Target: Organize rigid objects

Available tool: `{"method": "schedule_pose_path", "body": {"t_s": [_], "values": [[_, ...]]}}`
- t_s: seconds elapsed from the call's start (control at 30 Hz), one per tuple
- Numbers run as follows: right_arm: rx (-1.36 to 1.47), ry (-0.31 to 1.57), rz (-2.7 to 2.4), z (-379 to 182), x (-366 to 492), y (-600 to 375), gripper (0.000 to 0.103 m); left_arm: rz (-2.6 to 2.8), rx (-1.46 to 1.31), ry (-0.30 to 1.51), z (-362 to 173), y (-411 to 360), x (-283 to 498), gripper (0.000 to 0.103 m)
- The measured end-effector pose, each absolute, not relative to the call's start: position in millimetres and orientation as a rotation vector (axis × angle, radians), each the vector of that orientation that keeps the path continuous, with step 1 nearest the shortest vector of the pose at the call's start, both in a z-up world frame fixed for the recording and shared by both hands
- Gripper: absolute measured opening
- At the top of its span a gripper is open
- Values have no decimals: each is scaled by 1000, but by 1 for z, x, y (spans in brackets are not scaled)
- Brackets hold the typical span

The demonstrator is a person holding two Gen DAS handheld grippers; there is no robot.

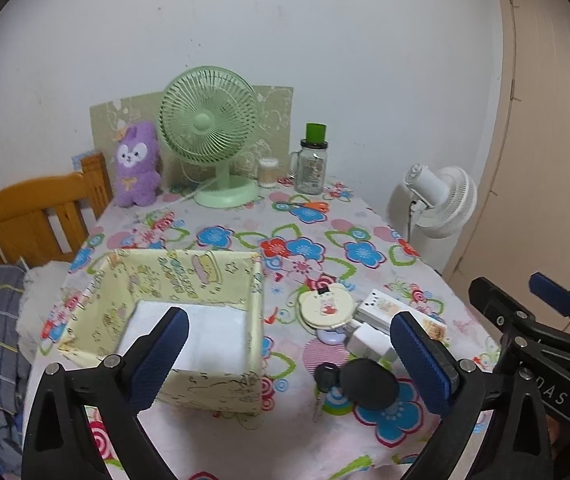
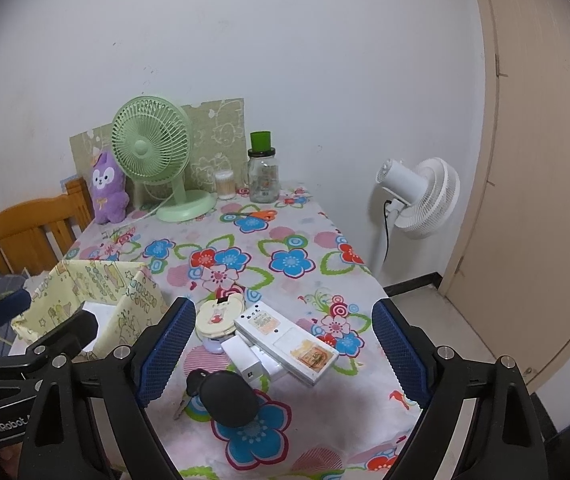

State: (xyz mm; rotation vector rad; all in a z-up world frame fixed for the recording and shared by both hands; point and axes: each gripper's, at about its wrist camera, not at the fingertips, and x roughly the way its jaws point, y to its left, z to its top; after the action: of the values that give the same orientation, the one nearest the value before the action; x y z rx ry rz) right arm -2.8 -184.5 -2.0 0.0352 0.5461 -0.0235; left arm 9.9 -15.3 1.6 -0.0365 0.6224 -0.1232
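A yellow fabric box (image 1: pixel 189 276) (image 2: pixel 101 284) stands open on the flowered table, its white bottom bare. Right of it lies a cluster: a round cartoon compact (image 1: pixel 327 306) (image 2: pixel 219 316), a white remote-like device (image 1: pixel 381 306) (image 2: pixel 285 332), a white charger block (image 1: pixel 369 340) (image 2: pixel 245 358), a black disc (image 1: pixel 369 382) (image 2: pixel 229 398) and a key with a black head (image 1: pixel 327 376) (image 2: pixel 194 383). My left gripper (image 1: pixel 289 360) is open above the box's near right corner. My right gripper (image 2: pixel 281 352) is open above the cluster.
At the table's back stand a green desk fan (image 1: pixel 209 128), a purple plush (image 1: pixel 137 164), a glass jar with a green cap (image 1: pixel 311 166), a cotton-swab tub (image 1: pixel 268 172) and orange scissors (image 1: pixel 311 206). A white floor fan (image 2: pixel 421 196) stands right; a wooden bed frame (image 1: pixel 33 212) left.
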Motion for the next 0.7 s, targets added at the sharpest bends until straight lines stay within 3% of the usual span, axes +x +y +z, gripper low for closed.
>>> {"method": "schedule_pose_path", "body": {"t_s": [0.47,0.7], "values": [[55,559,-21,-6,-2,-191,92,-75,-3,601,0,-18,7,102],[68,575,-30,-15,5,-199,91,-88,15,614,-10,-29,13,95]]}}
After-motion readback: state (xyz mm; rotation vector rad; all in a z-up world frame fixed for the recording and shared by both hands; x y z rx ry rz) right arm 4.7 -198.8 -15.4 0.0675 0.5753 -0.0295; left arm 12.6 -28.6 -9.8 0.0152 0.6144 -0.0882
